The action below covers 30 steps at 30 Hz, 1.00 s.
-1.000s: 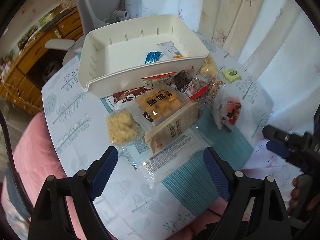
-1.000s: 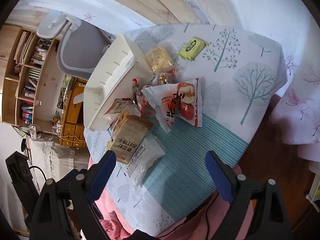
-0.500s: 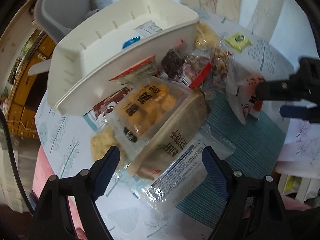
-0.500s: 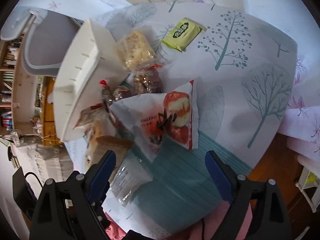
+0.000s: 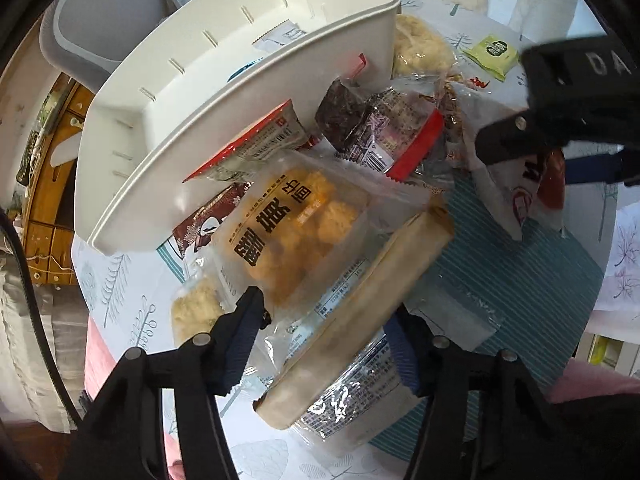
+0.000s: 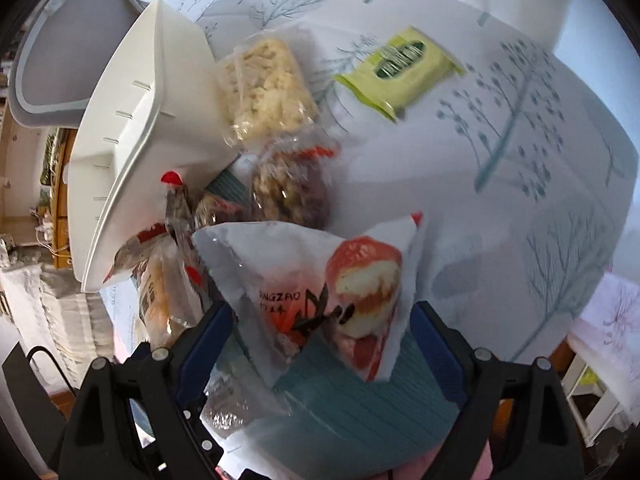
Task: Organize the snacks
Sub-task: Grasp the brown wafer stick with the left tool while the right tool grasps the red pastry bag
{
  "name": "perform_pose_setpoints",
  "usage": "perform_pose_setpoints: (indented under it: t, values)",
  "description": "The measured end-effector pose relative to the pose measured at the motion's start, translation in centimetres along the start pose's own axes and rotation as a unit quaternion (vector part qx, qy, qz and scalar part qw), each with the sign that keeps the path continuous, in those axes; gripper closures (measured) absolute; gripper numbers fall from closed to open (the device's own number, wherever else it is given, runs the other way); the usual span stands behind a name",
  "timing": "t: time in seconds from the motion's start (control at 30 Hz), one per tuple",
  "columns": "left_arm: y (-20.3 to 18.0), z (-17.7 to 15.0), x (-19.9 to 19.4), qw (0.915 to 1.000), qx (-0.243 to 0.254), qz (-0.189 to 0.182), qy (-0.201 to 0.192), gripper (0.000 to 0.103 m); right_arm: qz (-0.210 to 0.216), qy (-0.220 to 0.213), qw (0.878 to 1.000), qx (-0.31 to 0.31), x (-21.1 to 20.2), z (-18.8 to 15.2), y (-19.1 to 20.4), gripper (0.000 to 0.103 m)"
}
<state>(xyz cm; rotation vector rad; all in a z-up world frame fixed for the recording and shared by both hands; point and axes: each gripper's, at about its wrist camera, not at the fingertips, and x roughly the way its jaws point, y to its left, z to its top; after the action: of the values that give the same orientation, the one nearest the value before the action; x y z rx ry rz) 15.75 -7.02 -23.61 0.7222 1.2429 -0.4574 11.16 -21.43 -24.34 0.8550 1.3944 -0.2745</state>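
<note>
A pile of snack packs lies on the tablecloth in front of a white bin (image 5: 132, 168). My left gripper (image 5: 324, 328) points down into the pile. Its jaws are closing, with a long beige pack (image 5: 360, 300) and a clear pack under it between them; a gap still shows beside the left pad. An orange snack pack (image 5: 296, 232) lies just beyond. My right gripper (image 6: 320, 336) stands open, straddling a white and red pack (image 6: 320, 280) without pressing on it. The right gripper also shows in the left wrist view (image 5: 560, 148).
The bin (image 6: 120, 152) holds a few small packs. A green pack (image 6: 400, 68) lies apart on the tree-print cloth (image 6: 540, 140). A pale rice cake pack (image 6: 264, 84) and a brown nut pack (image 6: 292, 184) lie by the bin's corner. A grey chair (image 5: 112, 20) stands behind.
My left gripper has dropped onto the pile and its jaws have narrowed around the beige pack. My right gripper has come down over the white and red pack, still wide.
</note>
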Motion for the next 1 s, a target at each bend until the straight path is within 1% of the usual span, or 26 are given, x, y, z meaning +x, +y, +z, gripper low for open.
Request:
perform_pose_setpoints:
  t: [0.07, 0.2, 0.23, 0.3, 0.33, 0.43, 0.53, 0.63, 0.7, 0.73, 0.87, 1.0]
  values:
    - [-0.2, 0.1, 0.0, 1.0000, -0.002, -0.001, -0.003, 0.048, -0.013, 0.004, 1.000, -0.006, 0.1, 0.4, 0.3, 0.014]
    - [-0.2, 0.2, -0.3, 0.9998, -0.011, -0.006, -0.013, 0.059, -0.023, 0.018, 0.999, -0.016, 0.3, 1.2, 0.9, 0.016]
    - [-0.1, 0.3, -0.3, 0.9997, -0.018, -0.012, -0.014, 0.060, -0.024, 0.020, 0.999, -0.020, 0.4, 1.2, 1.0, 0.018]
    - [0.2, 0.4, -0.4, 0.9992, -0.029, -0.020, -0.019, 0.066, -0.033, 0.020, 0.999, -0.029, 0.2, 1.6, 1.5, 0.027]
    - [0.4, 0.6, -0.5, 0.9986, -0.038, -0.029, -0.022, 0.067, -0.035, 0.021, 0.999, -0.030, 0.1, 1.8, 1.6, 0.038]
    - [0.9, 0.3, -0.7, 0.9969, -0.058, -0.045, -0.028, 0.069, -0.028, 0.030, 0.999, -0.022, 0.2, 2.4, 1.7, 0.039]
    - [1.3, -0.4, -1.3, 0.9954, -0.068, -0.054, -0.040, 0.073, -0.028, 0.029, 0.999, -0.013, -0.2, 2.2, 1.1, 0.041]
    - [1.9, -1.0, -1.8, 0.9938, -0.081, -0.060, -0.047, 0.077, -0.024, 0.033, 0.999, 0.002, -0.8, 1.6, -0.4, 0.042]
    - [2.1, -1.6, -2.3, 0.9925, -0.087, -0.069, -0.052, 0.090, -0.016, 0.032, 0.999, 0.013, -1.0, 0.9, -1.0, 0.042]
    - [2.1, -1.9, -2.6, 0.9918, -0.089, -0.075, -0.053, 0.092, -0.013, 0.030, 0.999, 0.018, -1.2, 0.5, -1.3, 0.042]
    - [2.6, -3.9, -3.5, 0.9910, -0.092, -0.079, -0.057, 0.093, 0.002, 0.012, 1.000, 0.025, -2.4, -1.3, -2.1, 0.042]
    - [2.9, -5.2, -5.6, 0.9898, -0.090, -0.076, -0.080, 0.093, 0.017, -0.007, 1.000, 0.025, -3.6, -3.6, -2.7, 0.042]
